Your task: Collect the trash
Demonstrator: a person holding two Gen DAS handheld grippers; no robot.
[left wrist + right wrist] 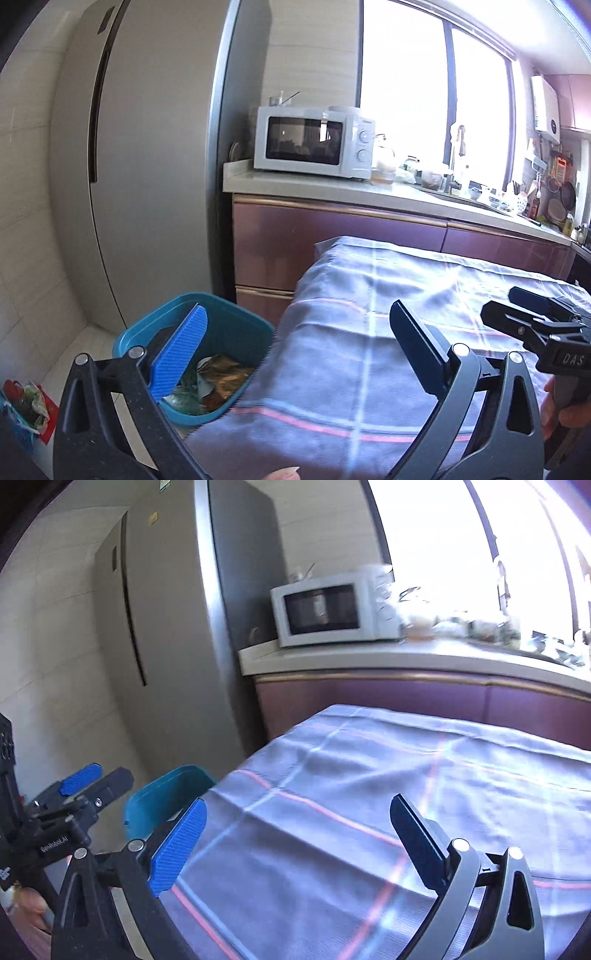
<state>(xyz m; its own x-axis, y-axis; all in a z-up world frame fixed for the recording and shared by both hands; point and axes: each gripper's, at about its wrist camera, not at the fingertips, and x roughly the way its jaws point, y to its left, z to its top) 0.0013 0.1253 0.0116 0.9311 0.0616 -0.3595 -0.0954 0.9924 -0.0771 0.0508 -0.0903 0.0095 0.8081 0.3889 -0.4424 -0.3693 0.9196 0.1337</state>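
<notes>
Now both the left claw (295,325) and right claw (297,819) gape empty above the cloth-covered tabletop (369,369), beside the teal trash bin (236,325).

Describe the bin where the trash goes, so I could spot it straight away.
Find the tall grey fridge; on the floor between it and the cloth-covered table stands a teal plastic bin. It is open-topped, with crumpled wrappers inside, unlike the red bag on the floor nearby.

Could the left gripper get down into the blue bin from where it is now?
Probably yes. The left gripper is open and empty, and the blue bin stands on the floor beside the cloth-covered table, its top open, wrappers inside, nothing between them.
</notes>
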